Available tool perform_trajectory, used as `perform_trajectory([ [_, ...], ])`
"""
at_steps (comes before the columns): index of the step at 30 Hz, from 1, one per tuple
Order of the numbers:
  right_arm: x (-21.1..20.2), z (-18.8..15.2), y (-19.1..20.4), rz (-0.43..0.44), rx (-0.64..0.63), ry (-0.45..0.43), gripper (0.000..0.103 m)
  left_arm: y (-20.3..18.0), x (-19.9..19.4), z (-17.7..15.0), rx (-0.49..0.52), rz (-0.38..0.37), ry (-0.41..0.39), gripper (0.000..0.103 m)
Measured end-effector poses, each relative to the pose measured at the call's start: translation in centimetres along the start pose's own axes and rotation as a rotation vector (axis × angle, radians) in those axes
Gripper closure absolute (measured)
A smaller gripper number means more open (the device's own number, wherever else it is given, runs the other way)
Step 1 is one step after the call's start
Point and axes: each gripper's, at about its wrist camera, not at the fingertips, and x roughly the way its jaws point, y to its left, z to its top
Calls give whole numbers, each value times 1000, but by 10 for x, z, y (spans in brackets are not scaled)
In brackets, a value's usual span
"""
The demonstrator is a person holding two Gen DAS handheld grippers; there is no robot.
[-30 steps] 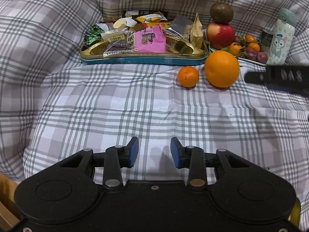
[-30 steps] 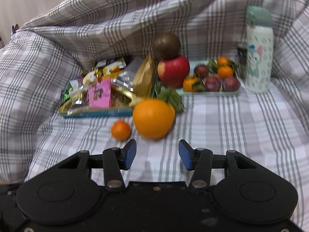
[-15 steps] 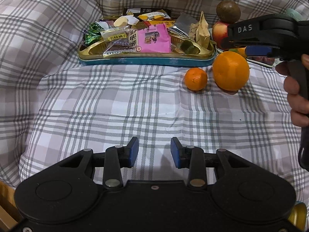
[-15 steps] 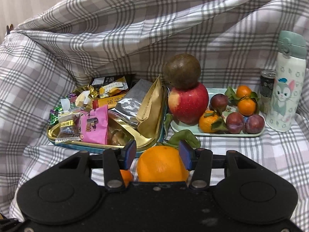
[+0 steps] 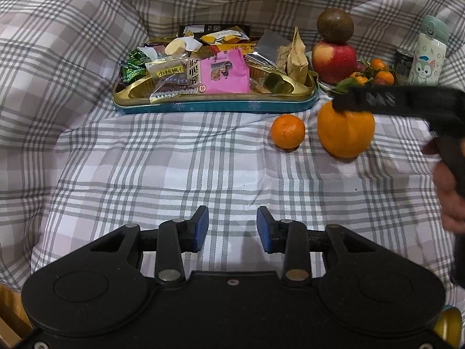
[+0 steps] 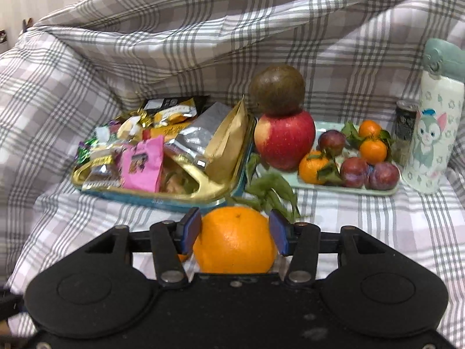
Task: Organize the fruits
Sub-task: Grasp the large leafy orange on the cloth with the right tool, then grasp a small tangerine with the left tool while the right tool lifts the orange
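Observation:
A big orange (image 6: 235,242) sits between the blue pads of my right gripper (image 6: 234,229), which touch its sides; it rests on the plaid cloth. In the left wrist view the orange (image 5: 345,133) lies under the right gripper (image 5: 348,101). A small mandarin (image 5: 287,131) lies just left of it. A pale green fruit tray (image 6: 343,187) holds a red apple (image 6: 284,139) with a brown round fruit (image 6: 277,90) on top, plums and mandarins. My left gripper (image 5: 232,228) is open and empty over the cloth.
A gold and teal snack tin (image 5: 215,103) full of wrapped snacks stands at the back left of the fruit. A white cartoon bottle (image 6: 436,133) and a dark can (image 6: 405,131) stand right of the fruit tray. Plaid cloth rises behind.
My right gripper has come down over the big orange and its pads have closed in on the orange's sides. The left gripper has stayed in place, open.

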Motion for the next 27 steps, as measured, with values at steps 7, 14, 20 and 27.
perform_trajectory([
  [7, -36, -37, -17, 55, 59, 70, 47, -7, -2, -2, 23, -1, -2, 58],
  [14, -57, -76, -26, -11, 90, 157, 47, -13, -6, 5, 62, 0, -43, 58],
  [20, -79, -94, -34, 7, 160, 152, 47, -15, 3, 32, 63, -28, -85, 58],
  [27, -94, -95, -39, 40, 187, 126, 47, -25, 29, 71, 52, -70, -108, 58],
])
